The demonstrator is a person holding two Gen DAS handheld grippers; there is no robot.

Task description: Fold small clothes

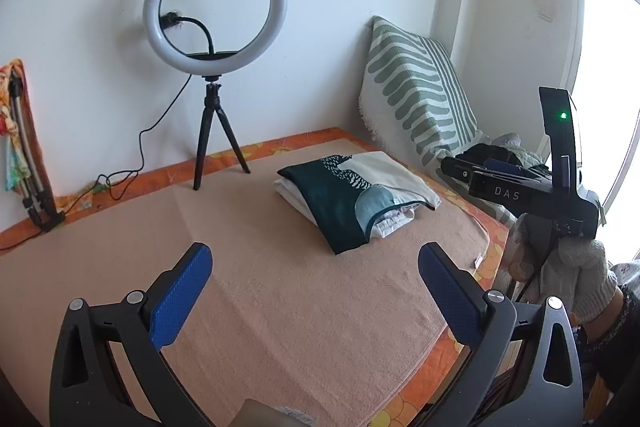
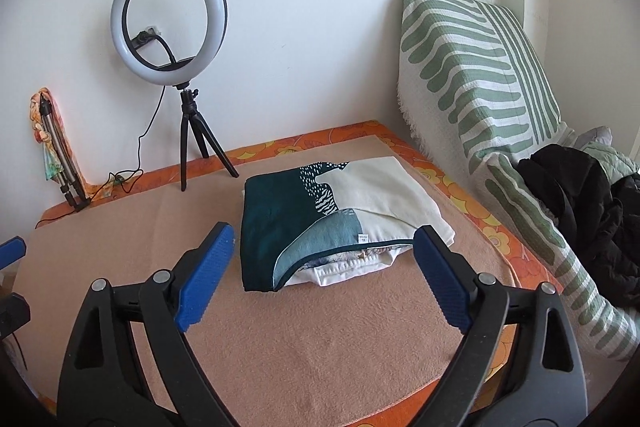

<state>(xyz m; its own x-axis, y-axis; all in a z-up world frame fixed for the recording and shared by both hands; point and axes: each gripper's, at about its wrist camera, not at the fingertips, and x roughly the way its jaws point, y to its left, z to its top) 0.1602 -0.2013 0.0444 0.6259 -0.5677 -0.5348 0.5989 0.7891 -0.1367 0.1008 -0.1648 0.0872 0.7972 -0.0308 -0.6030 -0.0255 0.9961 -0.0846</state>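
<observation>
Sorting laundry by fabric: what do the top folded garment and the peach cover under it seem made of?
The top folded garment looks like a smooth, matte knit, likely cotton jersey: flat printed colour blocks, bound edge, sewn-in label. The peach cover looks like fuzzy, napped terry or fleece: its surface is pilled. Neither is certain.

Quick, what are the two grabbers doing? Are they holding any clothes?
Left gripper: open, holding nothing, above the blanket.
Right gripper: open, holding nothing, near the folded clothes.
</observation>
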